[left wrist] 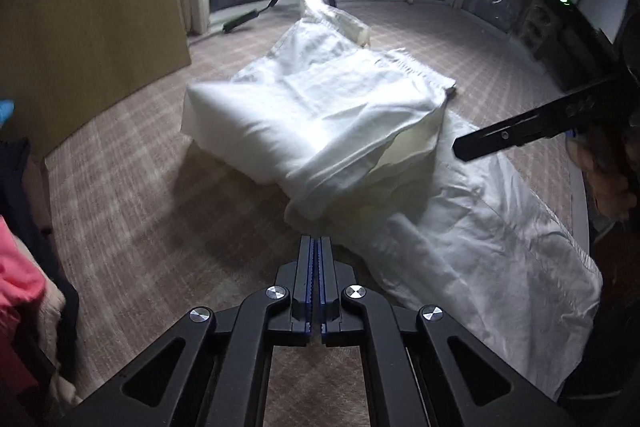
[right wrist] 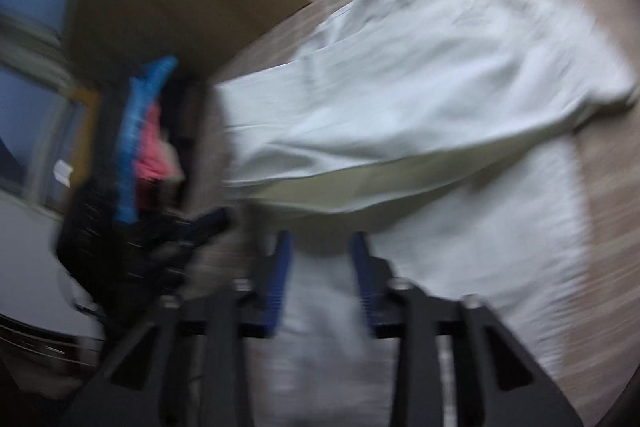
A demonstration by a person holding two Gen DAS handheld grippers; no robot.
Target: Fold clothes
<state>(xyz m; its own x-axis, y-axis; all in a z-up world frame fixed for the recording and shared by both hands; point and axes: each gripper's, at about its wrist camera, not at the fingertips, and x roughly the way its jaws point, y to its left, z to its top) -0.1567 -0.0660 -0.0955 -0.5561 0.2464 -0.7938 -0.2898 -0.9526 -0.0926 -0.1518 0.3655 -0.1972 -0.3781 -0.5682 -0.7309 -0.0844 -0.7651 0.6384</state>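
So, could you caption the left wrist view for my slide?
Shut left gripper at the edge of a half-folded white garment on the checked cloth.

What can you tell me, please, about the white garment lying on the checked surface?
The white garment looks like thin, creased cotton with stitched seams. One part is folded back over itself into a puffy doubled layer, and a flat section extends toward the camera. It rests on the checked surface. The shut left gripper sits at its near edge, holding nothing visible.
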